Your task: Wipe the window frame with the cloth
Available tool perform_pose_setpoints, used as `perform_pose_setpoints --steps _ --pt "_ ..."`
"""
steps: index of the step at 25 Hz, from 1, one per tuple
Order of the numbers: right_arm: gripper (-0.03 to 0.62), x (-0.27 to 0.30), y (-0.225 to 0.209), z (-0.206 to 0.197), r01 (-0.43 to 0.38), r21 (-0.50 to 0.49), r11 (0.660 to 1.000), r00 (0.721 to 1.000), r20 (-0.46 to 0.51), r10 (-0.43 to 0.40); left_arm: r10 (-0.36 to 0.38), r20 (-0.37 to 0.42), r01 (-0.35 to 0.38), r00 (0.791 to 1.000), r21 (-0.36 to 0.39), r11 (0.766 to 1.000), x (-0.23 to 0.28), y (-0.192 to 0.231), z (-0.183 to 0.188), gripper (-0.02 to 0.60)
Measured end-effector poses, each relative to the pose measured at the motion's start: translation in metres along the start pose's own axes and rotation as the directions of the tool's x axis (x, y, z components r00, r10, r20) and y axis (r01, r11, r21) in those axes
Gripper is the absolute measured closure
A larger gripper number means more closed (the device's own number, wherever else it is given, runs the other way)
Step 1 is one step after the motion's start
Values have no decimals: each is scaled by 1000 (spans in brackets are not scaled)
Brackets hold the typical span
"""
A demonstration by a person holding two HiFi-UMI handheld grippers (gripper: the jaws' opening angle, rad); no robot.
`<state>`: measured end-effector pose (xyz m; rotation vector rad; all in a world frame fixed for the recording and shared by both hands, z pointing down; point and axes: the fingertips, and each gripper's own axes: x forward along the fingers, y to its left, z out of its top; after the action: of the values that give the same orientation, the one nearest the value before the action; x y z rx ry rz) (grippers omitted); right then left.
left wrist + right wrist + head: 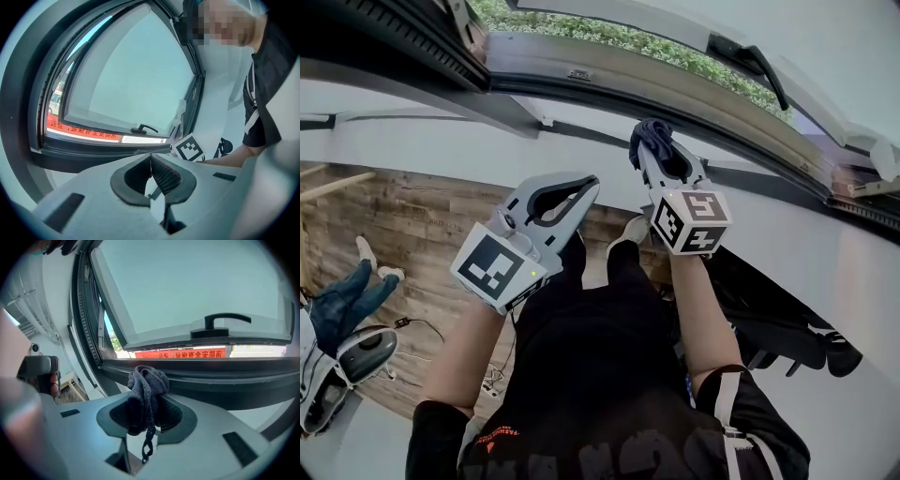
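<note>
Dark cloth (649,139): bunched and clamped in my right gripper (661,161), raised to the bottom of the window frame (619,75); I cannot tell whether it touches.
Idle hand: my left gripper (581,187) hangs just beside the right, lower down, jaws pressed together on nothing.
Step in hand: by my reading, the wipe along the bottom rail is about to start. I would press the wad flat to the rail and drag it lengthwise, letting only fabric, never the jaw tips, meet the frame.
Loose end: a thin tail of cloth (147,446) dangles between the jaws and could snag; a slow, even stroke suits it.
Edges: the black handle (750,54) juts from the open pane (187,287) above the rail, so I would keep the gripper low.
Open room: the rail looks free to the right; to the left it closes into a corner.
</note>
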<state>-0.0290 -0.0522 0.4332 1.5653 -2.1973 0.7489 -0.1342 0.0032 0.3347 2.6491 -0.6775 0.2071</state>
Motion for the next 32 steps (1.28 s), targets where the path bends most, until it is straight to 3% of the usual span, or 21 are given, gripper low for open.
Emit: perform_pose_setpoints --steps 10,14,22,32 --pt "487 33 53 7 -92 -37 995 996 -24 91 64 44 -63 997 -25 998 -35 28 -4 561" --pt "487 45 73 9 -123 -55 991 992 -36 121 89 37 -86 995 -73 994 -48 37 -4 560" --pt "487 70 104 10 -185 -80 980 982 -61 180 135 74 -131 988 -58 990 -64 60 -7 561" --pt "487 99 150 15 -262 -110 959 963 -88 253 200 83 -192 976 -94 977 -92 85 -12 561"
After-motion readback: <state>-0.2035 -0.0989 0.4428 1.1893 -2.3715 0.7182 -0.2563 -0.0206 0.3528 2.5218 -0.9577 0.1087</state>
